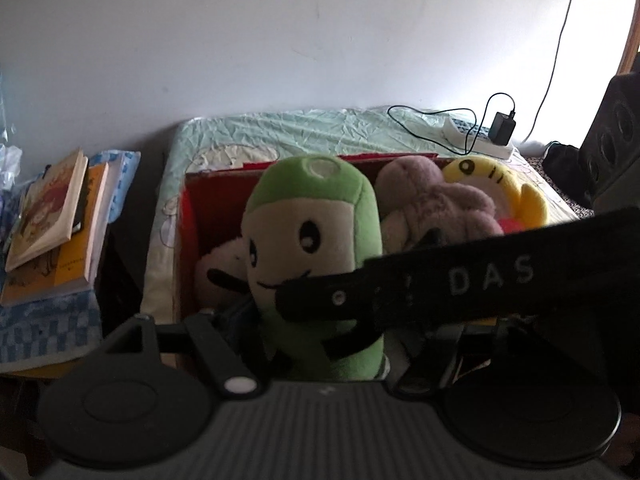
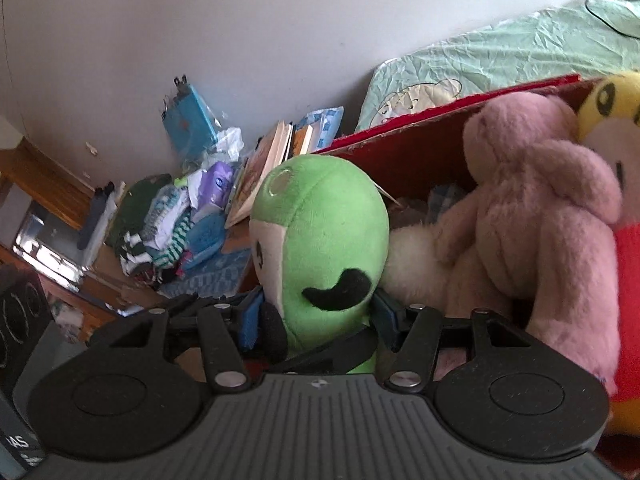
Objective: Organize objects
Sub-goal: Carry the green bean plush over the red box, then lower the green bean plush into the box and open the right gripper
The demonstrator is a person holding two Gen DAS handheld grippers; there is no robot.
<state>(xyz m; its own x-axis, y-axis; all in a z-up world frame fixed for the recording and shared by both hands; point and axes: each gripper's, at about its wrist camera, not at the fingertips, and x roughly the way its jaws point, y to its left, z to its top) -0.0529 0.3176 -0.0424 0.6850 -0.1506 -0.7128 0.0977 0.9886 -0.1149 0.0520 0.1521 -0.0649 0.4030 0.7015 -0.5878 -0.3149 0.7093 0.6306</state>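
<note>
Black bar (image 1: 480,276) reads "DAS", possibly partial.

Both views are dim and soft, with muted colour. In the left wrist view daylight comes from the far right, bleaching the wall (image 1: 592,60) to glare there. A black bar (image 1: 480,276) close to the lens is blurred. Fisheye bending curves the edges, and the corners go dark.

Green plush (image 1: 320,248), pink bear (image 2: 536,216), red box (image 1: 188,208).
</note>
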